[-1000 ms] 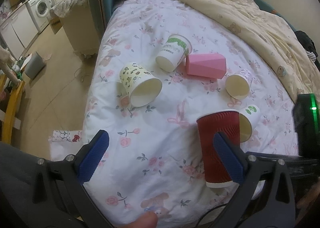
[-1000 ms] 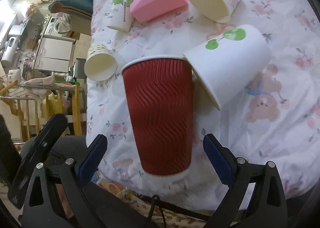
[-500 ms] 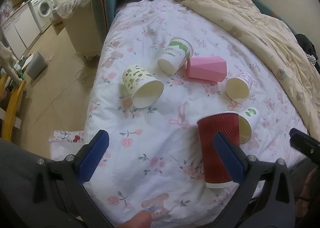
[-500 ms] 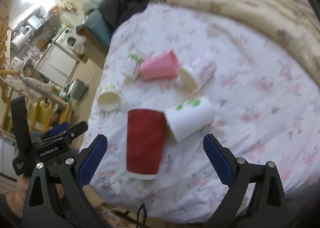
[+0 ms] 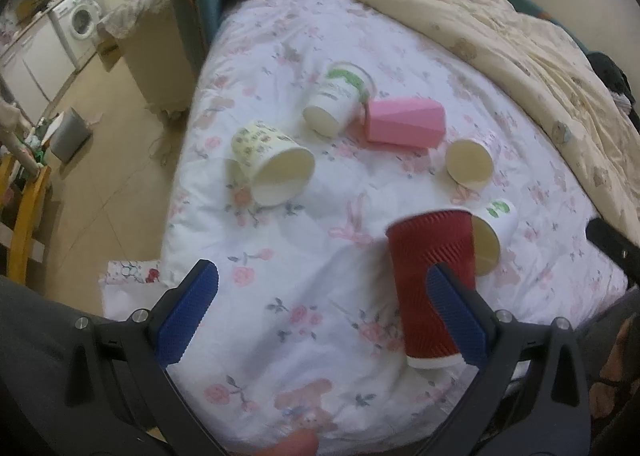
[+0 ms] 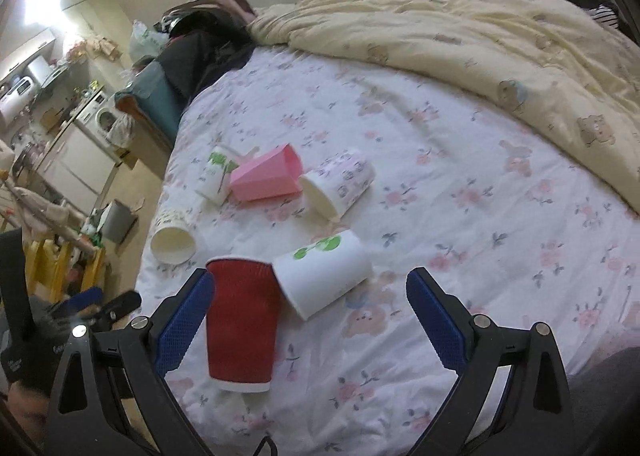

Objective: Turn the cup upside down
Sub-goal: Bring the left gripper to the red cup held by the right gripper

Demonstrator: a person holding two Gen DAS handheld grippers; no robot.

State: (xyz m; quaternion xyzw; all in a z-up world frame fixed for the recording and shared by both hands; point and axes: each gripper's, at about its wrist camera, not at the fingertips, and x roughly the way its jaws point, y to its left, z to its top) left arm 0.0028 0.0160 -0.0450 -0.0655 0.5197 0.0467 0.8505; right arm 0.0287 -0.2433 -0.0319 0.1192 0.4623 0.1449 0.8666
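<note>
A red ribbed paper cup (image 5: 430,280) (image 6: 242,320) stands upside down, rim down, near the front edge of the bed. A white cup with a green mark (image 5: 492,236) (image 6: 324,270) lies on its side against it. My left gripper (image 5: 320,316) is open and empty above the bed's front edge; its right finger overlaps the red cup in the view. My right gripper (image 6: 308,320) is open and empty, held back from the cups.
More cups lie on their sides on the floral sheet (image 5: 312,296): a yellow patterned one (image 5: 272,161), a white-green one (image 5: 336,103), a pink faceted one (image 5: 404,121) and a small patterned one (image 5: 468,165). A cream duvet (image 6: 480,27) covers the far side. The floor drops off left.
My right gripper has pulled up and back from the red cup, which stays standing upside down. My left gripper has barely moved.
</note>
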